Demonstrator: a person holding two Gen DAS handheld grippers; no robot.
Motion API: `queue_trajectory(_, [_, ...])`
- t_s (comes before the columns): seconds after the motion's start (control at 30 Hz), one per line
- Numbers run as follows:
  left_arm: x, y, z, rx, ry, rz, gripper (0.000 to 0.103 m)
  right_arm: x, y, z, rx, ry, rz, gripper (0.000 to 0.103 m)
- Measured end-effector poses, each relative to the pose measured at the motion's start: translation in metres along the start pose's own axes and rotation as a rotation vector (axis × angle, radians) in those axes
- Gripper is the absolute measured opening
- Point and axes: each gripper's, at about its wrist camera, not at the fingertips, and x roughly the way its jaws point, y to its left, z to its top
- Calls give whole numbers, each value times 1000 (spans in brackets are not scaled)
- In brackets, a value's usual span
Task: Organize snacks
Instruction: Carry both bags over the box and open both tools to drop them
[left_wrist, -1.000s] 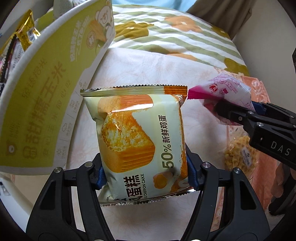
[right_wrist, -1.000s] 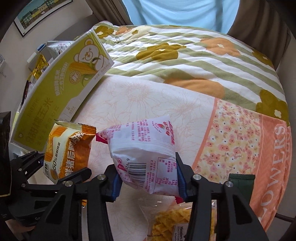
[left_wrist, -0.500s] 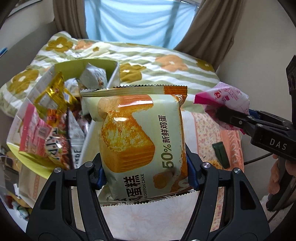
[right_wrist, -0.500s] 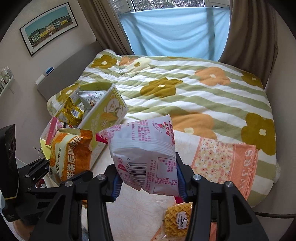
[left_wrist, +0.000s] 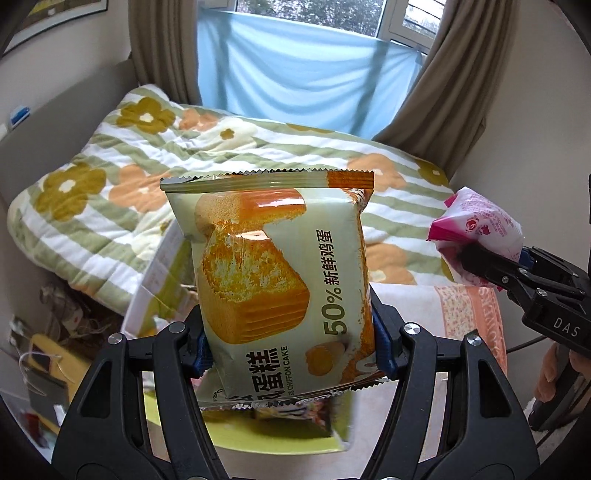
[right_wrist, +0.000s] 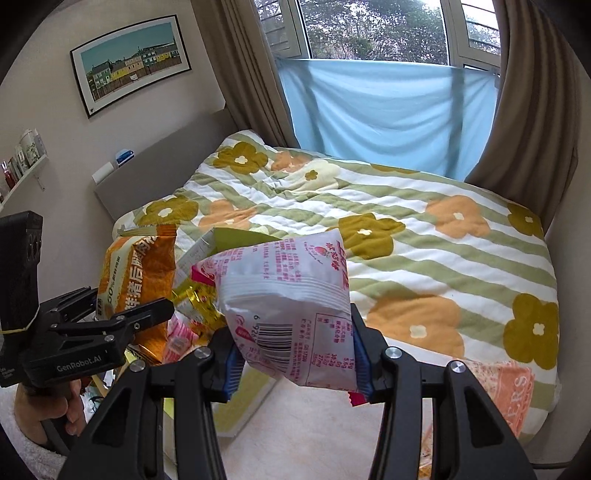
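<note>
Left wrist view:
Left gripper: we see its 2 fingers clamped on the cake pack, which stands upright between the blue pads.
Cake pack: held in the air above the box, whose yellow-green rim shows under it.
Right gripper: at the right edge, closed on the pink pack.
Bed: its floral quilt fills the background.

Right wrist view:
Right gripper: we see it pinching the pink pack by its lower end, barcode facing the camera.
Pink pack: aloft, just right of the box and over the bed.
Left gripper: on the left, gripping the cake pack above the box, where other wrappers show.
</note>
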Motion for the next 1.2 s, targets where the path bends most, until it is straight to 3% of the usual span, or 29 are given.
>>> queue_trajectory(0.27, [55,79,44,27,87,-66,63,60,48,35,67,36,-52,45])
queue_trajectory(0.5, [112,107,50,77,209,-125,64,100,65,48,161,65,-117,45])
queue_trajectory(0.57, [121,110,50,75,219,-134,69,109,68,50,179,77,-128,45])
queue_trajectory(0.6, [123,112,50,77,210,-128,76,113,69,50,186,84,-135,45])
queue_trajectory(0.63, [124,112,49,88,202,-119,96,116,69,50,191,92,-139,45])
queue_trajectory(0.67, [125,113,48,100,195,-112,103,119,71,51,194,97,-141,45])
queue_trajectory(0.8, [126,118,40,114,199,-96,103,129,74,53,201,112,-137,45])
queue_trajectory(0.97, [127,128,22,50,239,-104,103,145,78,51,158,142,-120,45])
queue_trajectory(1.2, [113,121,14,102,214,-69,103,164,76,52,183,152,-94,47])
